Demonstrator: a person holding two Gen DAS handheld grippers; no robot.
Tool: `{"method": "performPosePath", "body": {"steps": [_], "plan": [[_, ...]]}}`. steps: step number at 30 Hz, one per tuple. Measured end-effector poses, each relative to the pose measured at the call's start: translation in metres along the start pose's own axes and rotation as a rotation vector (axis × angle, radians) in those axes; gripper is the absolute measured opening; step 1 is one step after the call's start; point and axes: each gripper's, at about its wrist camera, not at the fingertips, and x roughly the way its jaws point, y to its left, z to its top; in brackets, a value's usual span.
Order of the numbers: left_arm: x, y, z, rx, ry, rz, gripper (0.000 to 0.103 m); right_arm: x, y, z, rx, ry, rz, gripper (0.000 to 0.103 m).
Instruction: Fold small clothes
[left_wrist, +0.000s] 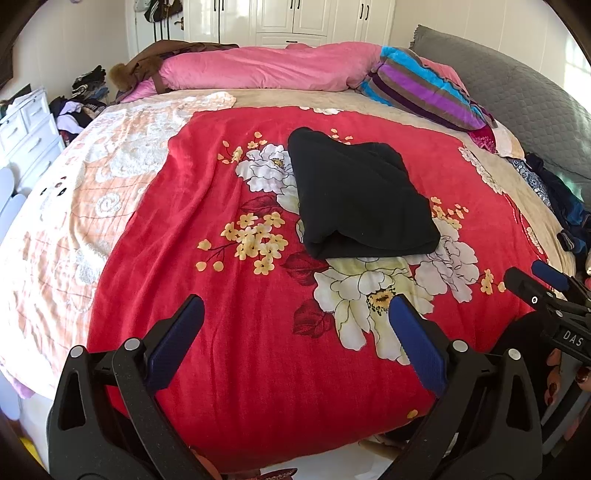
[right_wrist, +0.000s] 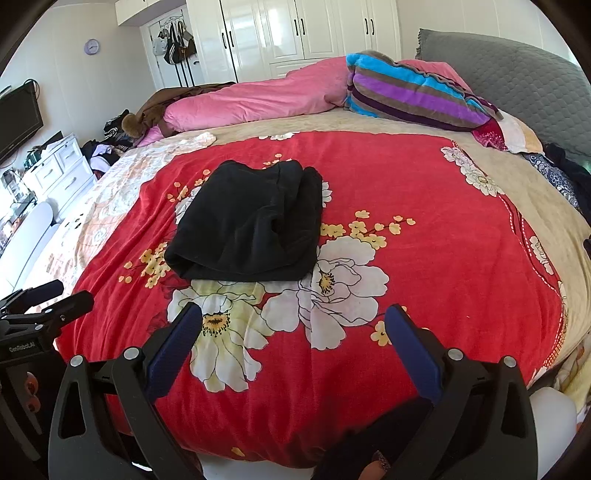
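A black garment (left_wrist: 358, 195) lies folded into a thick rectangle on the red floral blanket (left_wrist: 229, 332) in the middle of the bed; it also shows in the right wrist view (right_wrist: 251, 225). My left gripper (left_wrist: 295, 310) is open and empty, held above the blanket's near edge, short of the garment. My right gripper (right_wrist: 293, 317) is open and empty too, near the same edge, with the garment ahead and to its left. The right gripper also shows at the right edge of the left wrist view (left_wrist: 539, 277). The left gripper shows at the left edge of the right wrist view (right_wrist: 55, 291).
A pink quilt (left_wrist: 266, 70) and a striped folded blanket (left_wrist: 424, 88) lie at the far side of the bed. A grey headboard cushion (left_wrist: 535, 107) stands at right, with dark clothes (left_wrist: 561, 203) below it. A white dresser (left_wrist: 26, 129) and a clothes pile (left_wrist: 77, 107) stand at left.
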Motion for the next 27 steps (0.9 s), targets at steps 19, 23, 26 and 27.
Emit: {"method": "performPosePath", "body": {"steps": [19, 23, 26, 27], "plan": [[-0.001, 0.0002, -0.0003, 0.008, 0.002, 0.005, 0.094, 0.0002, -0.0003, 0.0001, -0.001, -0.001, -0.002, 0.099], [-0.0011, -0.0002, -0.0006, 0.01, 0.003, 0.008, 0.094, 0.0003, -0.0021, 0.0005, -0.001, 0.0, -0.003, 0.099], [-0.001, 0.0002, -0.0012, 0.012, 0.001, 0.013, 0.094, 0.0002, -0.002, 0.0004, -0.002, -0.001, -0.003, 0.099], [-0.0008, 0.0005, -0.0014, 0.013, 0.001, 0.015, 0.094, 0.0004, -0.0013, 0.0003, -0.003, -0.001, -0.003, 0.099]]}}
